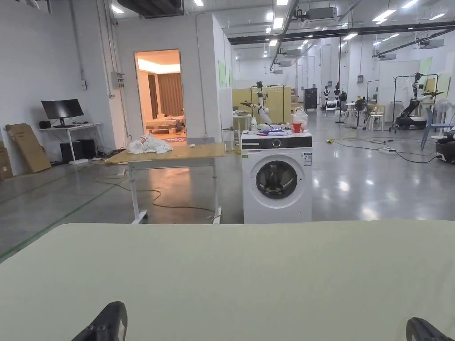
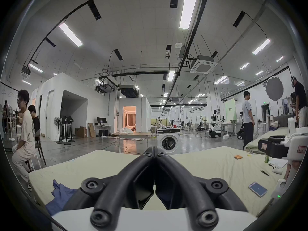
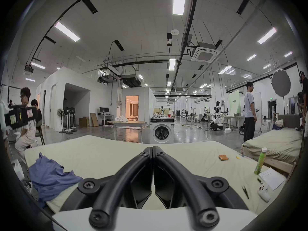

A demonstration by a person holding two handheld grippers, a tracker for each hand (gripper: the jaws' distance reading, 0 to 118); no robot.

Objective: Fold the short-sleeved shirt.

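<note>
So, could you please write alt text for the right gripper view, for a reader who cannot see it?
The right gripper, jaws closed together and holding nothing, points across a pale green bed. A crumpled blue shirt lies at its left; a green bottle stands at right.

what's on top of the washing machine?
The washing machine has clutter on its top: a red cup, a white bag behind it and some flat items, too small to identify. Whatever lies behind the bag is hidden.

Left claw (image 2: pixel 155 153) jaws closed, empty, above bed (image 2: pixel 103 164); blue shirt (image 2: pixel 60 194) crumpled left.
</note>
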